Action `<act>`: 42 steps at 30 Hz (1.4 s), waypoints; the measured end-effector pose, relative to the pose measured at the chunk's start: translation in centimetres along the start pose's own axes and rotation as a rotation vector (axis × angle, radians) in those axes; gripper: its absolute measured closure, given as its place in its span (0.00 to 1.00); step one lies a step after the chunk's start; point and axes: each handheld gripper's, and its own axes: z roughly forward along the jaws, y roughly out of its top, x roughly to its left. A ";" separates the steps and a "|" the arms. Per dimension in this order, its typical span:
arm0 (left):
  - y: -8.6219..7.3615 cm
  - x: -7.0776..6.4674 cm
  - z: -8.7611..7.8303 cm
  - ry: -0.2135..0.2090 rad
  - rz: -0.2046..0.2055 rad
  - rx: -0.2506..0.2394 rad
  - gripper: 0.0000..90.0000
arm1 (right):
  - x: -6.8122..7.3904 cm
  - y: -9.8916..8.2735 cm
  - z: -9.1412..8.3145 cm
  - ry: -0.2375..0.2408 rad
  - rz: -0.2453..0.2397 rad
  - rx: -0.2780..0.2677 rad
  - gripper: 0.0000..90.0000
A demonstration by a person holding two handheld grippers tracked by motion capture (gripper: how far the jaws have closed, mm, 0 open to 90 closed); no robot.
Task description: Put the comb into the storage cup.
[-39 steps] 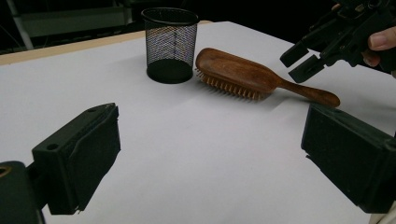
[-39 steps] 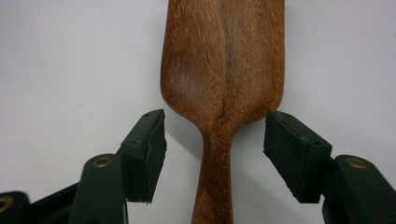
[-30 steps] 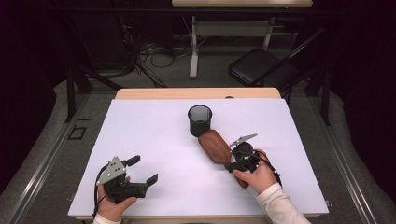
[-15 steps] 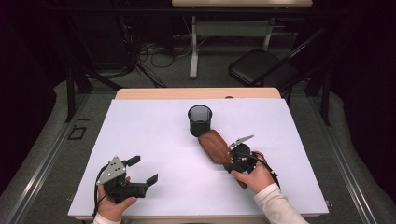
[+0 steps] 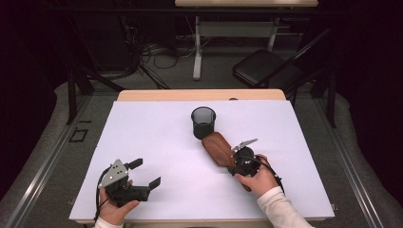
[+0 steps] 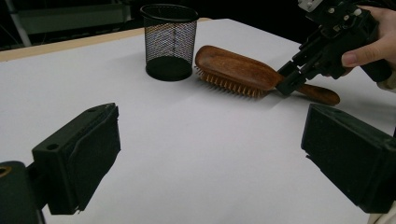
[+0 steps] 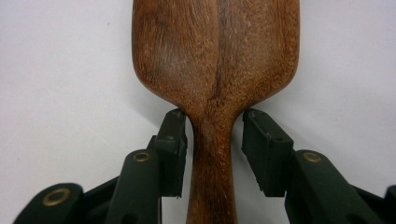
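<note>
Hairbrush (image 7: 215, 70) neck lies between the right tool's (image 7: 214, 154) closing jaws.

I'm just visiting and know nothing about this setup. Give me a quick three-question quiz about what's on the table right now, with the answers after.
1. True or false: the wooden hairbrush lies with its bristles facing down.
2. Which part of the brush do the jaws of the right gripper straddle? A) the wide head B) the neck where handle meets head C) the tip of the handle
3. What stands just beyond the brush's head on the white table?

Key:
1. True; the smooth wooden back faces up.
2. B. The jaws have just been closing, and the left pad looks to touch the wood while a small gap shows at the other.
3. A black mesh cup, upright. The left gripper waits open, apart from both.
</note>
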 end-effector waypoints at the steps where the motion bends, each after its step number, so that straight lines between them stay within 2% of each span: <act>1: 0.0 0.0 0.0 0.000 0.000 0.000 0.05 | 0.0 0.0 0.0 -0.001 -0.002 0.004 0.67; 6: 0.0 0.0 0.0 0.002 0.000 0.002 0.06 | 0.1 0.0 0.2 0.000 0.003 0.008 0.70; 13: 0.0 0.0 0.0 0.002 0.000 0.002 0.06 | 0.2 0.0 0.3 -0.010 -0.021 0.030 0.76; 19: 0.0 0.0 0.0 0.002 0.000 0.003 0.06 | 0.2 -0.1 0.4 -0.014 -0.029 0.023 0.77; 23: 0.0 0.0 0.0 0.004 0.000 0.003 0.06 | 0.2 0.0 0.2 -0.024 -0.038 0.053 0.79; 25: 0.0 0.0 0.0 0.004 0.000 0.003 0.06 | 0.2 0.0 0.2 -0.024 -0.040 0.052 0.79; 26: 0.0 0.0 0.0 0.003 0.000 0.003 0.06 | 0.3 -0.1 0.4 -0.021 -0.036 0.031 0.79; 35: 0.0 0.0 0.0 0.004 0.001 0.004 0.06 | 0.3 -0.1 0.2 -0.026 -0.038 0.046 0.79; 37: 0.0 0.0 0.0 0.004 0.002 0.005 0.06 | 0.2 -0.2 0.3 -0.024 -0.043 0.020 0.80; 42: 0.0 0.1 0.0 0.004 0.001 0.003 0.06 | 0.2 -0.2 0.2 -0.025 -0.041 0.024 0.80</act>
